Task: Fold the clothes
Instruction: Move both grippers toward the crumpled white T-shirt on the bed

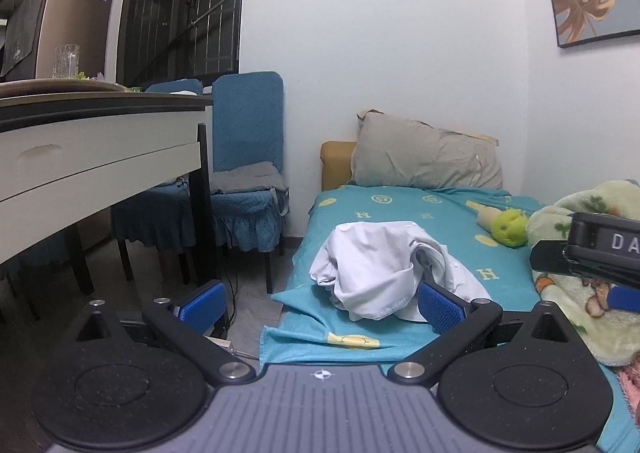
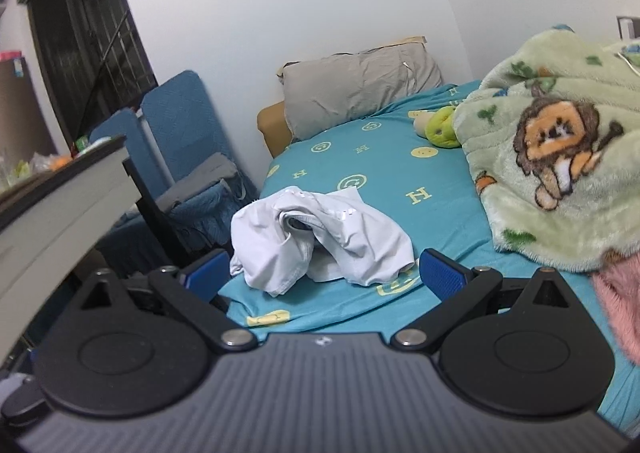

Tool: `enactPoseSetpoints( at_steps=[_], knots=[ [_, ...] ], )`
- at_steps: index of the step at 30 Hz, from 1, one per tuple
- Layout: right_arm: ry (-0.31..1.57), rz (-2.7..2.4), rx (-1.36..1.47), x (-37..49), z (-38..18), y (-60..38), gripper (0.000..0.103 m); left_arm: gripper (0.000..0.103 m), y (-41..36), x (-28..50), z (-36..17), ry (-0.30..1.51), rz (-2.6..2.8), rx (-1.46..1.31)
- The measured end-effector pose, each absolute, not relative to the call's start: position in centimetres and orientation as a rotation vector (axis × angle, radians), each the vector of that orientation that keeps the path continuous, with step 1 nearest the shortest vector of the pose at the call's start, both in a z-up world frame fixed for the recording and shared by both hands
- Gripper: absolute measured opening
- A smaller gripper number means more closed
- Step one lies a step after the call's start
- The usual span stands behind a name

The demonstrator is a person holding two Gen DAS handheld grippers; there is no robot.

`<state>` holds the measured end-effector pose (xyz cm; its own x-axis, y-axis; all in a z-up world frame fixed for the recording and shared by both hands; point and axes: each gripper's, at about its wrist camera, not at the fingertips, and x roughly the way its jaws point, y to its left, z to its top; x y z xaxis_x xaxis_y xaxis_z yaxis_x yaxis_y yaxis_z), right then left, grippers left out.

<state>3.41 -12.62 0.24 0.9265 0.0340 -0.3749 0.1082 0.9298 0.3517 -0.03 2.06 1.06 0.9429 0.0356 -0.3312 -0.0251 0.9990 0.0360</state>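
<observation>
Left gripper (image 1: pixel 320 303) held low and level near the foot of the bed (image 1: pixel 400 209), pointing up its length toward the pillow (image 1: pixel 426 157); fingers (image 1: pixel 438 303) spread wide, holding nothing. Right gripper (image 2: pixel 322 277) posed likewise, low over the near edge of the teal sheet, tilted a little, fingers (image 2: pixel 440 273) parted wide and empty. Seen from the left wrist, the right gripper's black body juts in at the right edge, above the green blanket (image 2: pixel 560 157).

Crumpled white garment (image 1: pixel 384 273) heaped on the teal sheet just ahead of both grippers, unfolded, apart from the fingers. Beyond it, green plush toy (image 1: pixel 508 229) beside the blanket. Off the bed's left side, blue-covered chair (image 1: pixel 248 157) and a white desk (image 1: pixel 80 157).
</observation>
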Motion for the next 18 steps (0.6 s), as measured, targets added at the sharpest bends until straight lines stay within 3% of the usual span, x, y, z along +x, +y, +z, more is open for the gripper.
enactPoseSetpoints(
  at_steps=[8,13,18],
  knots=[
    [0.369,-0.028,0.187,5.4,3.2,-15.9,0.103,0.103,-0.4,1.9,-1.2,0.396,-0.060,0.156],
    [0.385,-0.046,0.229,7.4,2.9,-19.6,0.103,0.100,-4.5,5.9,-2.7,0.441,-0.164,0.383],
    [0.404,-0.066,0.296,9.4,2.2,-23.1,0.102,0.087,-7.2,11.9,-6.3,0.515,-0.235,0.591]
  ],
)
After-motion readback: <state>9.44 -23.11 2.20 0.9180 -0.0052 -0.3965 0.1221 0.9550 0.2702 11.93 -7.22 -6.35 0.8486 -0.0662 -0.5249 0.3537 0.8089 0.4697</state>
